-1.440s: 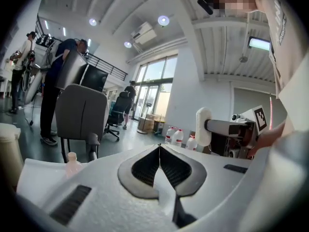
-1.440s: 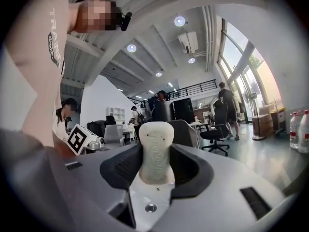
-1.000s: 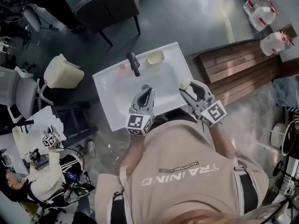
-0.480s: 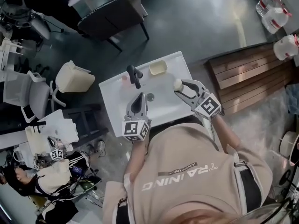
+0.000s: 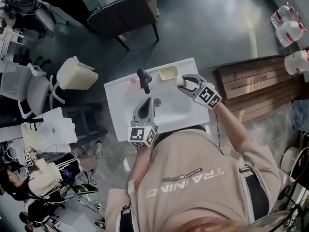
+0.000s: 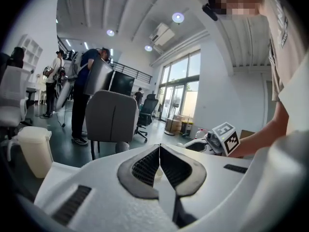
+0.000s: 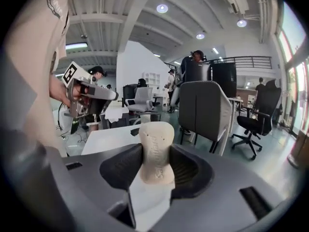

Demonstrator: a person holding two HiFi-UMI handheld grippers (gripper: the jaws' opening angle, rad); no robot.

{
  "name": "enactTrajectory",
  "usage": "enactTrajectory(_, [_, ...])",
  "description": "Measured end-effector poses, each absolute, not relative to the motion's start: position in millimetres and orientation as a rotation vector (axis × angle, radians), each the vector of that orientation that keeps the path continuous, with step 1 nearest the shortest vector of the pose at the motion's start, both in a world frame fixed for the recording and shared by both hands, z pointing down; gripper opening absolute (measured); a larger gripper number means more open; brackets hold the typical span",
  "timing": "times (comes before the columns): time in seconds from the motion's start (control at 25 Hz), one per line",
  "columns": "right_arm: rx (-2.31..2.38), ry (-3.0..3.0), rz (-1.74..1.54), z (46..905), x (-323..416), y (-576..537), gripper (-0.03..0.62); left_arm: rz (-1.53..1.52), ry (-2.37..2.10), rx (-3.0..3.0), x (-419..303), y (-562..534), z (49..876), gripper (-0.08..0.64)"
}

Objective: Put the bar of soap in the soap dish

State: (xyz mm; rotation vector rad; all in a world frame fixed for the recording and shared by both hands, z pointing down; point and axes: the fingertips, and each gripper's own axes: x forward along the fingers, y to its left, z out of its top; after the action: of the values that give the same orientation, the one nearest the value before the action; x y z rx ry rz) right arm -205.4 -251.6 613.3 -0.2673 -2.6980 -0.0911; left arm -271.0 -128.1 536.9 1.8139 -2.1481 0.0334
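Observation:
A cream bar of soap (image 7: 157, 151) stands on end between the pads of my right gripper (image 7: 157, 166), which is shut on it. In the head view that right gripper (image 5: 182, 81) holds the soap (image 5: 179, 80) just right of the cream soap dish (image 5: 168, 73) at the far edge of the white sink (image 5: 120, 124). My left gripper (image 5: 146, 107) hovers over the sink basin with its jaws closed together and nothing between them; the left gripper (image 6: 159, 161) looks the same in its own view.
A black tap (image 5: 143, 79) rises at the sink's back, left of the dish, with a small pink thing (image 5: 133, 80) beside it. A cream bin (image 5: 76, 73) and a grey chair (image 5: 129, 12) stand beyond. Wooden decking (image 5: 251, 88) lies to the right.
My right gripper has carried the soap from the sink's right rim up and leftwards to the soap dish. The left gripper stays over the basin.

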Motion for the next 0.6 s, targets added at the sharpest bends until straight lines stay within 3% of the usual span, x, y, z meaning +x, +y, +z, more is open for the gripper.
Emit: enactTrajectory(0.6, [-0.531, -2.26, -0.536, 686, -284, -264, 0.166, -0.124, -2.126, 1.779, -318, -115, 541, 0.011])
